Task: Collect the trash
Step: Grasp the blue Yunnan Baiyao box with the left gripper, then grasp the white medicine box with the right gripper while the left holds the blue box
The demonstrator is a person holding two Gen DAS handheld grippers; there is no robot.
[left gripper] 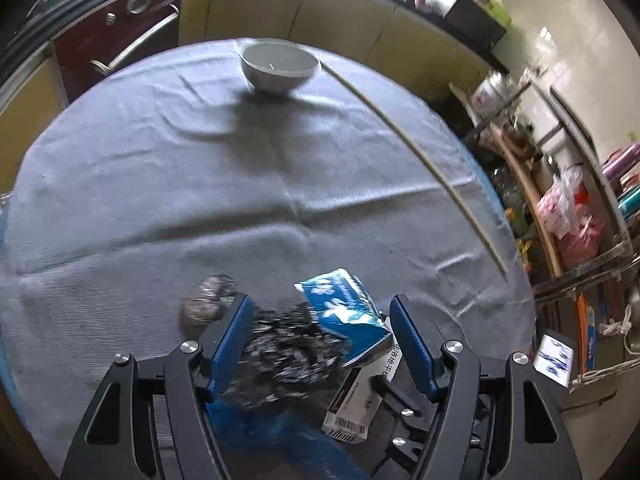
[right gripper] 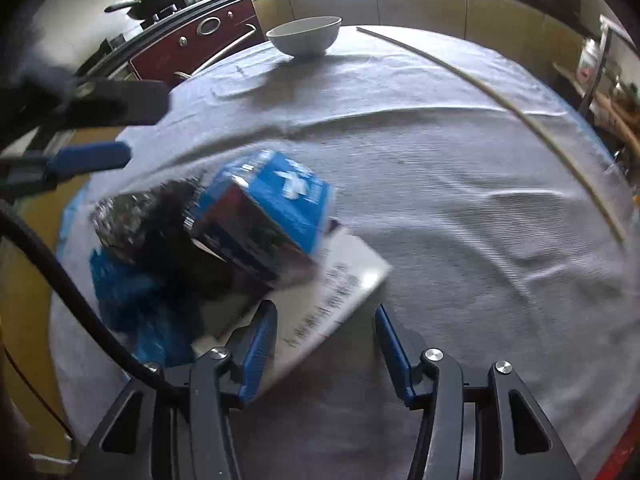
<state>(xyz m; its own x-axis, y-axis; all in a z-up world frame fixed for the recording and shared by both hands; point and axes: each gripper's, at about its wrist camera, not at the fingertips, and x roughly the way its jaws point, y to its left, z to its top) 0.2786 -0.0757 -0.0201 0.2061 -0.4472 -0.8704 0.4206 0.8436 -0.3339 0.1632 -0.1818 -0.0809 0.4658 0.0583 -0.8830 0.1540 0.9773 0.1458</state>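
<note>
Left tongs (left gripper: 320, 316) released over blurred trash pile (left gripper: 288, 344); right tongs (right gripper: 326, 320) released, white box (right gripper: 332, 292) half-hidden.

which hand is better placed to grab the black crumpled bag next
Left. The left gripper has its open jaws straddling the black crumpled bag. The right gripper sits over the white box, with the bag off to its left behind the blue carton.
</note>
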